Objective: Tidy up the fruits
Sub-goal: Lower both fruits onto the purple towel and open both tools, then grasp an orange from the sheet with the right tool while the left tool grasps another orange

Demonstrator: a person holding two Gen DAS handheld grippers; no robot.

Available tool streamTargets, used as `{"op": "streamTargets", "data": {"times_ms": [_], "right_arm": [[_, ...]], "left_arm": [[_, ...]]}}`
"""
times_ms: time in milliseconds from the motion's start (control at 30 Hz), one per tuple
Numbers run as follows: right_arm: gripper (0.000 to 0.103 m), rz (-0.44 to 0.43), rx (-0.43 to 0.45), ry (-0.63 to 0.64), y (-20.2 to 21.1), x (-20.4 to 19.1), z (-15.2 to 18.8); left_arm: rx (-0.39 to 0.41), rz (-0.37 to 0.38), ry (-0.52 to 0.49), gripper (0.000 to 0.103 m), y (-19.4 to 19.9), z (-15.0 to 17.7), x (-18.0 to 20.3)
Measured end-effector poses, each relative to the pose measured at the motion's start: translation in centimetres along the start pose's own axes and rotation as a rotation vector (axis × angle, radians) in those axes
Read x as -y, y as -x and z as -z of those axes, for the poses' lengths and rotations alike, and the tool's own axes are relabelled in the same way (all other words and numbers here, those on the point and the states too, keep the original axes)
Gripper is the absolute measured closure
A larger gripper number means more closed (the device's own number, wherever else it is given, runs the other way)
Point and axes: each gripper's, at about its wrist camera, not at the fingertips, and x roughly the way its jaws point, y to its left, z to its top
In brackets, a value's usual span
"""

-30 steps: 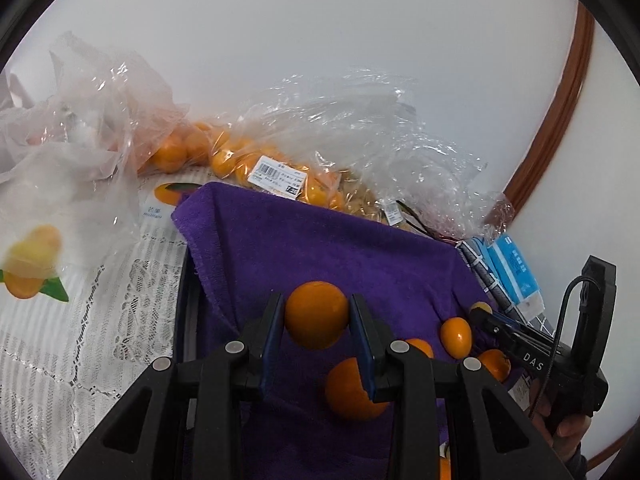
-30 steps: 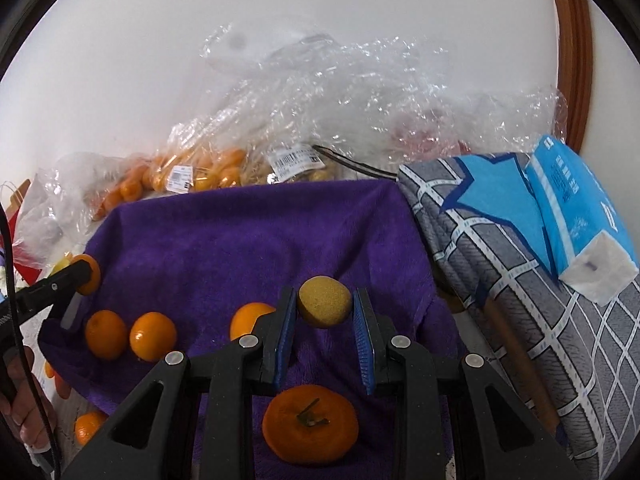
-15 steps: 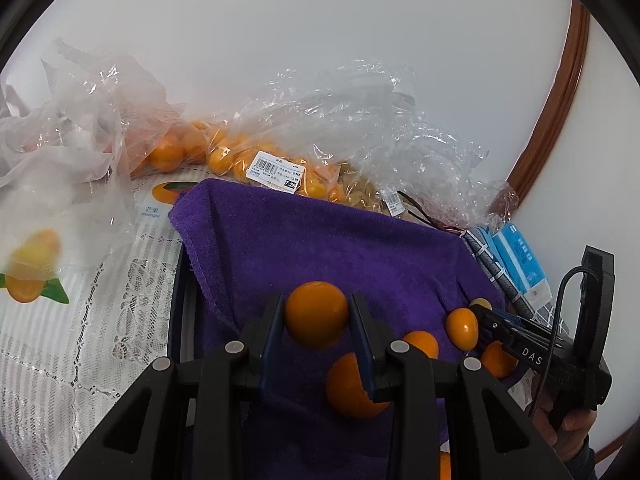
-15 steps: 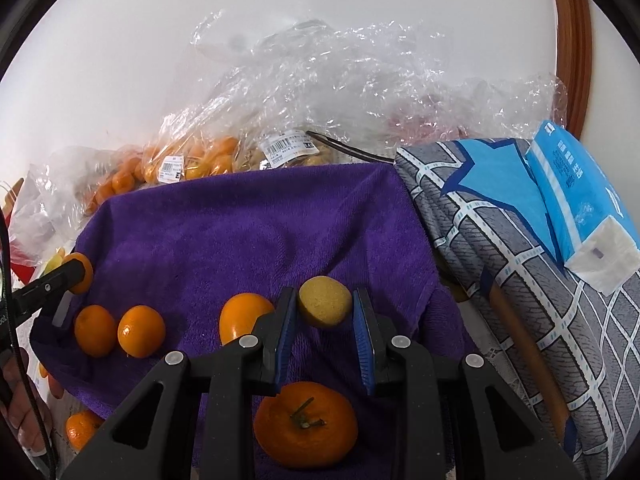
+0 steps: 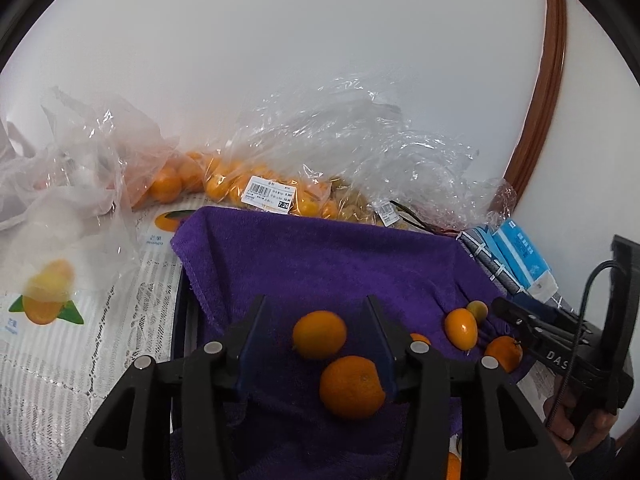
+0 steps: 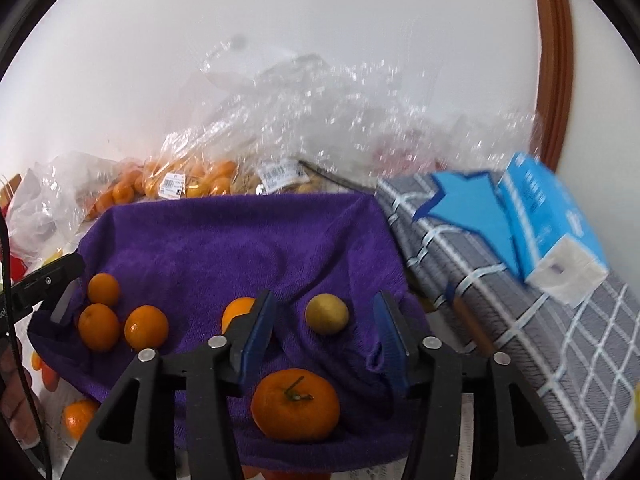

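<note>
My left gripper [image 5: 316,320] is open; a small orange [image 5: 319,334] lies between its fingers on the purple towel [image 5: 320,252], with a bigger orange [image 5: 351,387] just in front. My right gripper [image 6: 326,316] is open around a yellow-green fruit [image 6: 327,314] resting on the towel [image 6: 224,236]. A stemmed orange [image 6: 295,404] lies below it and another orange [image 6: 237,312] sits behind its left finger. Three oranges [image 6: 120,316] lie at the towel's left near the left gripper's tip [image 6: 60,276]. The right gripper [image 5: 560,344] shows in the left wrist view.
Clear plastic bags of small oranges [image 5: 256,188] lie behind the towel against the white wall. A grey checked cloth with a blue tissue pack [image 6: 552,224] sits to the right. A lace tablecloth [image 5: 80,344] with fruit cards lies to the left. Loose oranges [image 6: 78,416] lie beside the towel.
Both grippers have opened. The left one let go of the small orange and the right one let go of the yellow-green fruit; both fruits now lie on the towel.
</note>
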Motion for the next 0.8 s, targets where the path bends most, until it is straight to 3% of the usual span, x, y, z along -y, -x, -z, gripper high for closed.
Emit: {"op": "streamTargets", "data": {"times_ms": [367, 567, 800], "right_arm": [[0.050, 0.050, -0.014, 0.026, 5.3, -1.8, 2.2], [0.050, -0.045, -0.149, -0.001, 7.3, -2.7, 5.1], [0.050, -0.187, -0.188, -0.120, 9.9, -3.5, 8.0]], "left_arm": [[0.034, 0.000, 0.013, 0.057, 0.9, 0.2, -0.2], [0.038, -0.009, 0.006, 0.057, 1.1, 0.1, -0.1], [0.043, -0.029, 0.027, 0.056, 2.6, 0.3, -0.8]]}}
